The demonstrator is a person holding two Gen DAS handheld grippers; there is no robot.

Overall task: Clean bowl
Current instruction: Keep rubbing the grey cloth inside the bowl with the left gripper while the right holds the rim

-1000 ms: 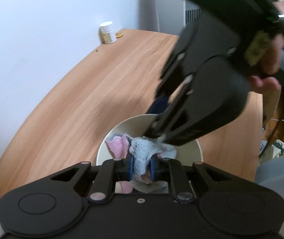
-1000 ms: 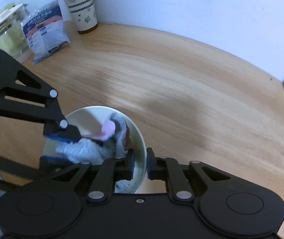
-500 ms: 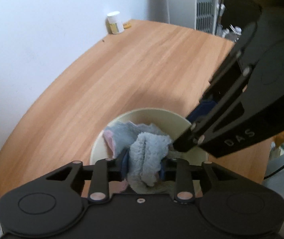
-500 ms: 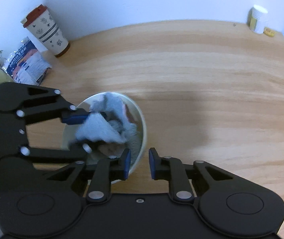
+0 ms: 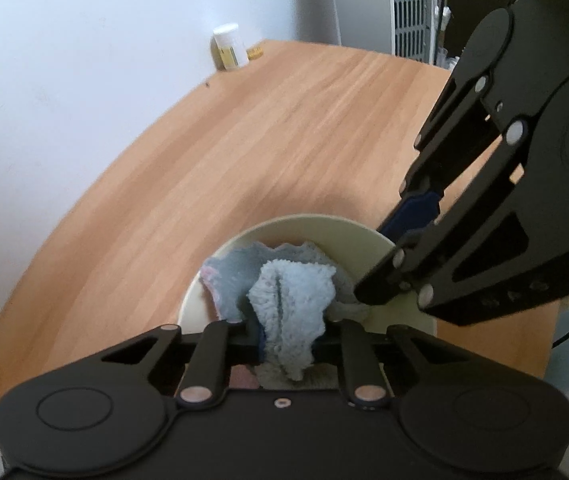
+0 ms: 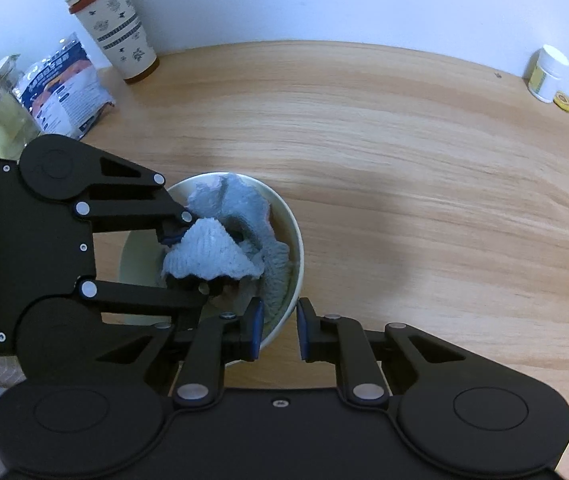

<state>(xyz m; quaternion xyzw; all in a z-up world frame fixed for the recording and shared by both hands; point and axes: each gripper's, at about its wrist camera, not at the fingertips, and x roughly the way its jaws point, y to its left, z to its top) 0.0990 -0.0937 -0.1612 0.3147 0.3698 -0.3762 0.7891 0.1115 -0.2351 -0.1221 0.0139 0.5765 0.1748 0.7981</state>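
A cream bowl stands on the wooden table, and its rim also shows in the right wrist view. Bunched inside it lies a fluffy grey-blue cloth with a little pink at its edge. My left gripper is shut on a fold of this cloth and reaches into the bowl from the left. My right gripper straddles the bowl's near rim, one finger inside and one outside, and is shut on it. In the left wrist view the right gripper comes in from the right.
A lidded paper cup, a snack bag and a pale container sit by the wall at the left. A small white jar and a yellow cap stand at the far corner. The table ends at the right.
The left gripper has swept the cloth round inside the bowl, so less pink shows. The right gripper has rolled a little and kept the rim between its fingers.
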